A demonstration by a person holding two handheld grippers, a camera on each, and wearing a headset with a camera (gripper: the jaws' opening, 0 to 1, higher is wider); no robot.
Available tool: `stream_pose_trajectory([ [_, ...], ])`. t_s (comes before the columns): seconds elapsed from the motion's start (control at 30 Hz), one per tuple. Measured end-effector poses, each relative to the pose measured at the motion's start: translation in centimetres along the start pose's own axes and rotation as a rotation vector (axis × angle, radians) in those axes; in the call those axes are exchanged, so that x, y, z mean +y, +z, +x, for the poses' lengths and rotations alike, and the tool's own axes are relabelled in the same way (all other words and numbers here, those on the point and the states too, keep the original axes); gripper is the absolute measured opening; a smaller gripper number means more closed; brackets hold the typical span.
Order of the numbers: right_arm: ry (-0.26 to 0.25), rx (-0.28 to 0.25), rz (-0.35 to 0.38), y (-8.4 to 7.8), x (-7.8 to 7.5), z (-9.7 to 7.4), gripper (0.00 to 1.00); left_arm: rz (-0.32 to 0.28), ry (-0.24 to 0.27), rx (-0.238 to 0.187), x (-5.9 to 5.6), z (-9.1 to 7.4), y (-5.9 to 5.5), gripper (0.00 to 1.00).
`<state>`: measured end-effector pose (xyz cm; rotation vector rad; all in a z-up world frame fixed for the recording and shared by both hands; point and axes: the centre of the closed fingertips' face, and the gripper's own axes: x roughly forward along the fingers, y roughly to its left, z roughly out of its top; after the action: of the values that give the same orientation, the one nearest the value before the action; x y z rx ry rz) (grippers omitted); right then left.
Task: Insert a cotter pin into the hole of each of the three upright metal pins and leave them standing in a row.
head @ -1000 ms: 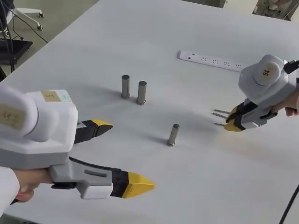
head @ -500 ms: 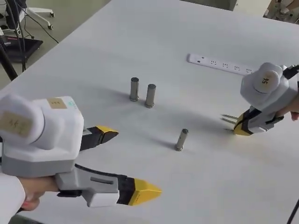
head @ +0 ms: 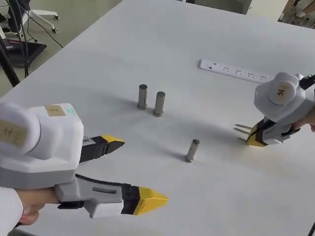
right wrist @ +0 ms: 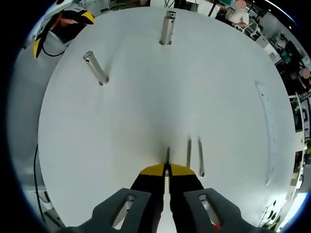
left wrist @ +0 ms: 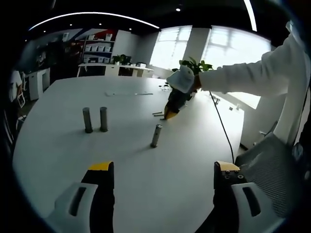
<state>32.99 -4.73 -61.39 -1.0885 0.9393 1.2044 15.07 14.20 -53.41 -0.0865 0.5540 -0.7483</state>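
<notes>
Fingers of my right gripper (right wrist: 166,169) clench a cotter pin (right wrist: 167,156) well right of the lone metal pin (head: 192,150); my left gripper (head: 140,171), left of it, gapes empty. Such a thin pin may swivel in my grip and miss the hole.

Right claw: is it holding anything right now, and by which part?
Yes. The right claw is shut on one cotter pin, pinched at its near end; the rest sticks forward. Two more cotter pins lie loose alongside.

The right gripper (head: 250,139) bears a mark like "56" on its white top; other labels are illegible
</notes>
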Motion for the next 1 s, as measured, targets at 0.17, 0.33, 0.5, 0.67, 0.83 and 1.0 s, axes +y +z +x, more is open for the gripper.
stream_pose_trajectory([
  [0.17, -0.009, -0.03, 0.011, -0.1, 0.1, -0.1, 0.0, -0.008, -0.018, -0.014, -0.4, 0.0, 0.3, 0.8],
  [0.33, -0.017, -0.028, -0.016, -0.4, 0.4, -0.4, 0.0, 0.001, -0.021, -0.012, -0.5, 0.0, 0.5, 0.78],
  [0.5, -0.046, -0.071, 0.001, -0.2, 0.4, -1.5, 0.0, -0.006, -0.026, -0.019, -0.7, 0.1, 0.8, 0.77],
  [0.67, -0.07, -0.143, 0.007, 0.8, 0.8, -2.9, 0.0, -0.018, -0.041, -0.021, -1.0, 0.4, 1.3, 0.74],
  [0.83, -0.103, -0.212, -0.002, 1.9, 1.9, -4.3, 0.0, -0.038, -0.057, -0.043, -1.5, 0.8, 2.3, 0.71],
  [1.0, -0.152, -0.319, -0.006, 3.9, 3.1, -5.7, 0.0, -0.082, -0.068, -0.068, -1.5, 1.2, 2.9, 0.69],
])
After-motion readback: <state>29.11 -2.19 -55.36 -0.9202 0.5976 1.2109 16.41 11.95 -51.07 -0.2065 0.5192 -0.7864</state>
